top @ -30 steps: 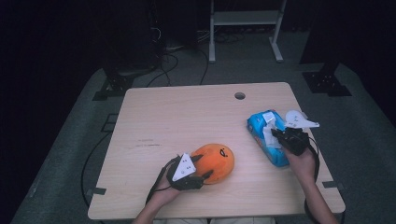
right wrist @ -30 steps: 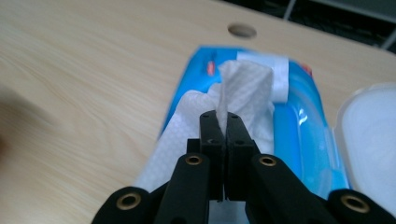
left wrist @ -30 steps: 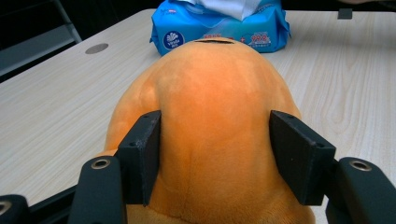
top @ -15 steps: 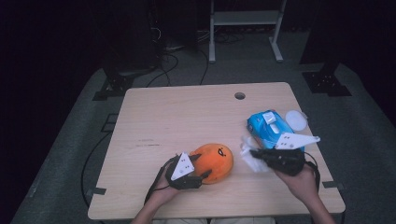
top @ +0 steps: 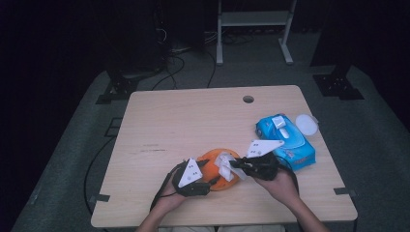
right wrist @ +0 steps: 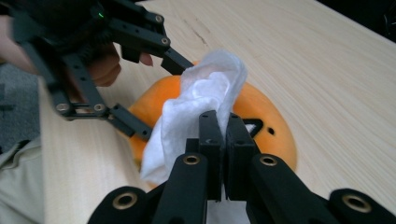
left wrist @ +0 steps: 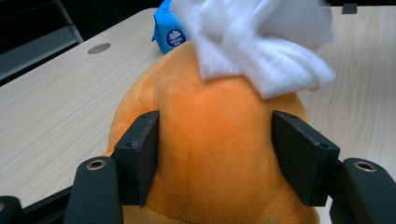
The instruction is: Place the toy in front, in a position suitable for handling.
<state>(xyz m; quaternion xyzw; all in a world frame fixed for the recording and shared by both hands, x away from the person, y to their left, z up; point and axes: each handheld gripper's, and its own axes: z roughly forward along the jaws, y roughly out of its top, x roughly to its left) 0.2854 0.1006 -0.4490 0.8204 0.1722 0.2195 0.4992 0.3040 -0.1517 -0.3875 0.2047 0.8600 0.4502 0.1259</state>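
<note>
The orange plush toy (top: pixel 220 169) was found gripped between the 2 jaws of the left gripper (top: pixel 205 176) at the table's near edge, while a white wipe (right wrist: pixel 201 107), pinched in the closed right gripper (right wrist: pixel 219 135), was held directly against its top.

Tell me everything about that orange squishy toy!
The orange toy looks like a soft, plush, rounded pumpkin with a dark and white mark on one side. It lies near the front edge of the wooden table. The left tongs clamp it on both sides, pads pressed into the plush. A crumpled white wipe, pinched in the right tongs, rests on its top.
</note>
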